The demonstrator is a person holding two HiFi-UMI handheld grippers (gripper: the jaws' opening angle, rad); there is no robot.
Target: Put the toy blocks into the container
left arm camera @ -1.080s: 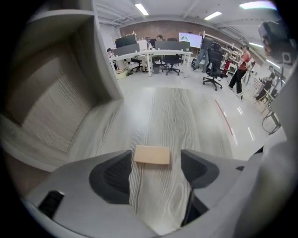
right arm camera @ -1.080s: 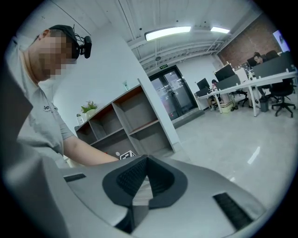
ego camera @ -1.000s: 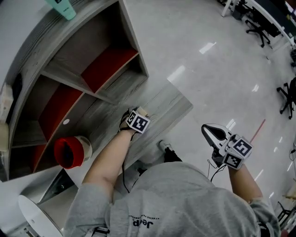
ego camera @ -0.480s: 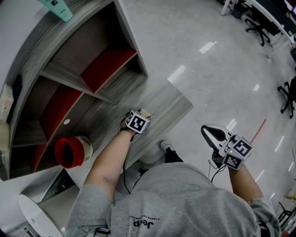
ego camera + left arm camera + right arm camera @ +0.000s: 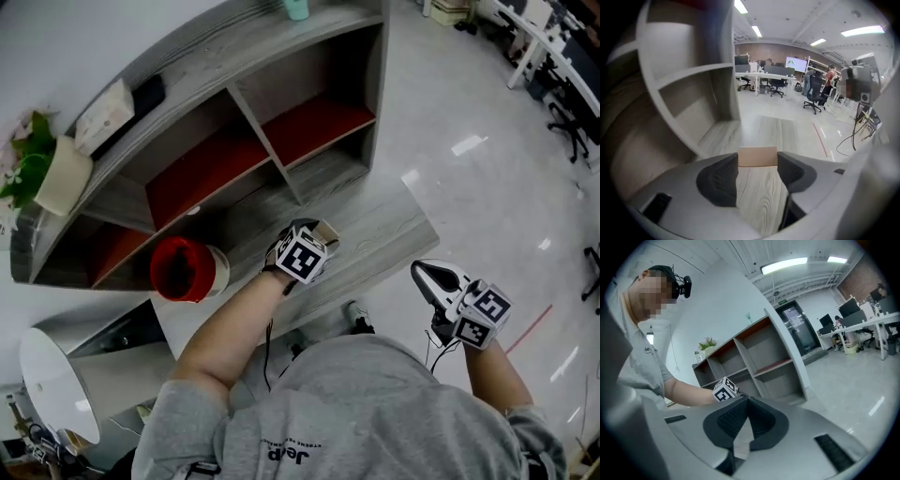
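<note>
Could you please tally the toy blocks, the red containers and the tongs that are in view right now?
Toy blocks: 1
Red containers: 1
Tongs: 2, the left tongs, whose jaws have just been closing and now grip that block, and the right tongs, empty
Total: 4

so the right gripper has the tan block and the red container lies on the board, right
No, the left gripper has the tan block; its fingers have just been closing and now clamp it, as the left gripper view shows. The red container does lie on the board.
</note>
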